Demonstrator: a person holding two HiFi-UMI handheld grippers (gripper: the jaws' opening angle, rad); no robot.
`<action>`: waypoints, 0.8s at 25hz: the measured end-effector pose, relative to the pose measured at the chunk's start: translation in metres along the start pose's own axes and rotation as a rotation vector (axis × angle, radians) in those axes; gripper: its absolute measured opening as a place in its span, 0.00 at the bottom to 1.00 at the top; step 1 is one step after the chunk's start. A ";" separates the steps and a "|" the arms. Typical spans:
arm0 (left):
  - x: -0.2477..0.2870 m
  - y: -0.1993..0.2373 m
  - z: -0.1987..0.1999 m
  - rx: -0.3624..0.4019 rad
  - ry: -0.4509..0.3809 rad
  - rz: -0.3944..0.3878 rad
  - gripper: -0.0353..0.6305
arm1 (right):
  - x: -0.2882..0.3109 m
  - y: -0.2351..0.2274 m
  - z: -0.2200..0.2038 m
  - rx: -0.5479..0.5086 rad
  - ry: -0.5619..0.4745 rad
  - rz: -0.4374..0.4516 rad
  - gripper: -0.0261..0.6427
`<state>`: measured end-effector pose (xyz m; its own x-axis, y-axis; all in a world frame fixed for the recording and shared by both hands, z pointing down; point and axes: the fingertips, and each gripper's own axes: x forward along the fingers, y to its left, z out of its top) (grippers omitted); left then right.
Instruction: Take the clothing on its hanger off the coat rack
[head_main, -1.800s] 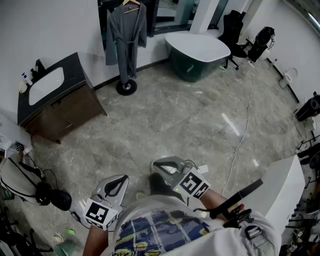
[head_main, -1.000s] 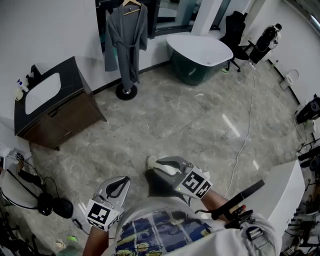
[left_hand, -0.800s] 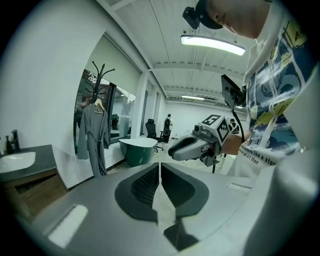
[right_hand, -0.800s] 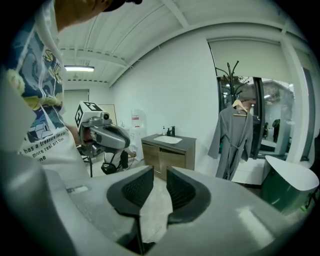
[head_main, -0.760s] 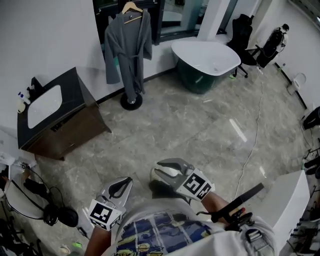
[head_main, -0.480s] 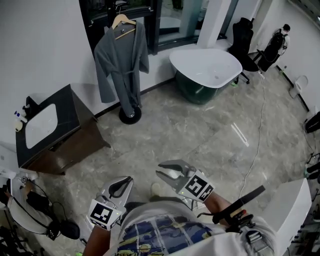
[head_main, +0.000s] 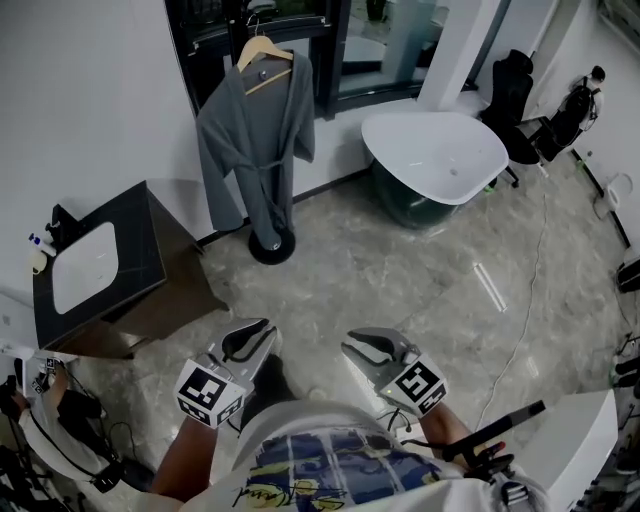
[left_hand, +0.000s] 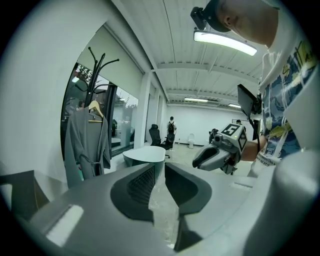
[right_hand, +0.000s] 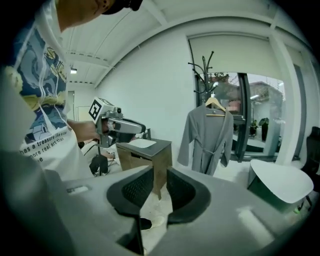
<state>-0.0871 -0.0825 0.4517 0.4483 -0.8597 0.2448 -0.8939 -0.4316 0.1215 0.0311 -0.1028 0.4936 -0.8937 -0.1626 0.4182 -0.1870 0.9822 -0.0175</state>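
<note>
A grey bathrobe (head_main: 255, 140) hangs on a wooden hanger (head_main: 265, 55) on a black coat rack with a round base (head_main: 272, 245), by the dark window at the back. Both grippers are held low near my body, far short of the robe. My left gripper (head_main: 250, 340) has its jaws opening, a thin gap between the pads and nothing in it. My right gripper (head_main: 372, 350) is open by a narrow gap and empty. The robe (left_hand: 85, 150) is at the left of the left gripper view. In the right gripper view the robe (right_hand: 207, 137) hangs right of centre.
A dark vanity cabinet with a white basin (head_main: 95, 265) stands left of the rack. A white and green bathtub (head_main: 435, 155) sits right of it. Black chairs (head_main: 515, 110) and a cable (head_main: 520, 300) are on the right. Marble floor (head_main: 340, 270) lies between me and the rack.
The robe and rack have come nearer and lower in the head view, as have the bathtub and vanity. Both grippers stay low in front of my body.
</note>
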 end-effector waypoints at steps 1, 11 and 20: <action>0.009 0.018 0.004 0.004 -0.005 -0.005 0.16 | 0.005 -0.012 -0.001 0.012 0.003 -0.027 0.16; 0.074 0.253 0.120 0.198 -0.011 0.149 0.27 | 0.043 -0.107 0.032 0.086 0.006 -0.264 0.16; 0.147 0.428 0.197 0.323 0.082 0.259 0.44 | 0.083 -0.142 0.052 0.122 0.030 -0.368 0.16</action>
<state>-0.4032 -0.4474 0.3498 0.1960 -0.9321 0.3047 -0.9248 -0.2790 -0.2585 -0.0377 -0.2607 0.4834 -0.7455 -0.4977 0.4433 -0.5418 0.8399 0.0318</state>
